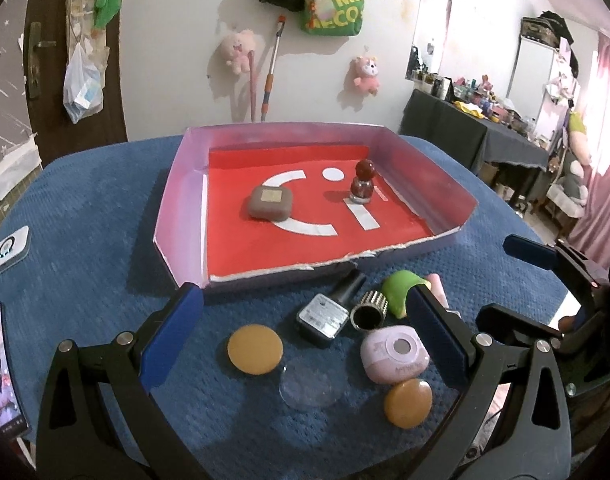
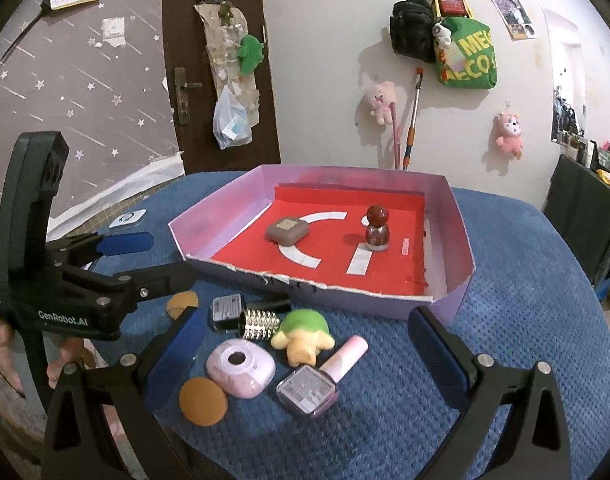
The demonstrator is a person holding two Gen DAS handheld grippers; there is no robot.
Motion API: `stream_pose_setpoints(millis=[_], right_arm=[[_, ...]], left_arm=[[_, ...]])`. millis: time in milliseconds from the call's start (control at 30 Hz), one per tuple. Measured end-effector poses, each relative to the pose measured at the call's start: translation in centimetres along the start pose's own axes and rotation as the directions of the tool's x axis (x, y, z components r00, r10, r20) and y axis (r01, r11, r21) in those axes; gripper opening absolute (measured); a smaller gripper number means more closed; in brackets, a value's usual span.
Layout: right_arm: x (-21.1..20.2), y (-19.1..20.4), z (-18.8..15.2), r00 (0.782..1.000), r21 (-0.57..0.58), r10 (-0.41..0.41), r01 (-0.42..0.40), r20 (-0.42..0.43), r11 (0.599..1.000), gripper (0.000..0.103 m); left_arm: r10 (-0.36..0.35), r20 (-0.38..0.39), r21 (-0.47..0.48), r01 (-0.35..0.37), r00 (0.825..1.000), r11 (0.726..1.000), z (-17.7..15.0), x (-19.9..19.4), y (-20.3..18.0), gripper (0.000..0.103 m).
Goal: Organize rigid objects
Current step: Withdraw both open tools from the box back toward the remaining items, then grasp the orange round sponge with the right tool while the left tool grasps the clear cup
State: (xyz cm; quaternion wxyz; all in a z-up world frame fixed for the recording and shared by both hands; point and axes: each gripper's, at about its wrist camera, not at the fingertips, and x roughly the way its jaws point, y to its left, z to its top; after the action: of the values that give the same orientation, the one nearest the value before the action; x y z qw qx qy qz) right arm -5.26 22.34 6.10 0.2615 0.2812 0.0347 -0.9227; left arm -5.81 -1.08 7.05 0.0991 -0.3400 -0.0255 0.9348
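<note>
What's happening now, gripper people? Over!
Left gripper and right gripper open, empty. Brown case and red bottle in tray. Turtle toy still outside; nothing blocking.

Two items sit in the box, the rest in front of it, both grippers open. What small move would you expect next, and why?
Probably the left hand-held gripper lowers onto the black bottle lying between its open fingers. The box holds only the brown case and red bottle, so the pile still needs moving. The right hand-held gripper is open and empty too.
</note>
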Motion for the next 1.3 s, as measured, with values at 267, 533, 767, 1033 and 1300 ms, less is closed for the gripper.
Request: stream_pose_setpoints(millis=[267,533,767,1033,1300], right_arm=[[0.0,0.3,-0.9,1.000,-0.015,-0.012,0.012,-0.019,1.000,0.100],[0.2,0.4,-2.2,0.998,-0.005,-0.005,0.005,-0.058,1.000,0.097],[0.3,1.2,-3.3,0.995,-0.002,0.032,-0.032,-0.091,0.999,0.091],[0.6,3.4,-4.7,0.985,-0.029,0.109,-0.114,-0.134,0.993,0.080],[0.9,5.1,-5.8,0.976,-0.058,0.148,-0.159,-0.161,0.985,0.072]], left_arm=[[-0.004,-0.013,-0.001,0.004,1.000,1.000,-1.0,-0.3,-0.2,0.103],[-0.010,-0.032,-0.014,0.010,0.999,1.000,-1.9,-0.3,0.0,0.103],[-0.009,-0.047,-0.026,0.008,0.999,1.000,-2.9,-0.4,0.5,0.101],[-0.032,-0.076,-0.032,0.030,0.997,0.999,-3.6,-0.2,0.7,0.088],[-0.062,-0.102,-0.052,0.057,0.993,0.997,-4.2,0.4,0.9,0.072]])
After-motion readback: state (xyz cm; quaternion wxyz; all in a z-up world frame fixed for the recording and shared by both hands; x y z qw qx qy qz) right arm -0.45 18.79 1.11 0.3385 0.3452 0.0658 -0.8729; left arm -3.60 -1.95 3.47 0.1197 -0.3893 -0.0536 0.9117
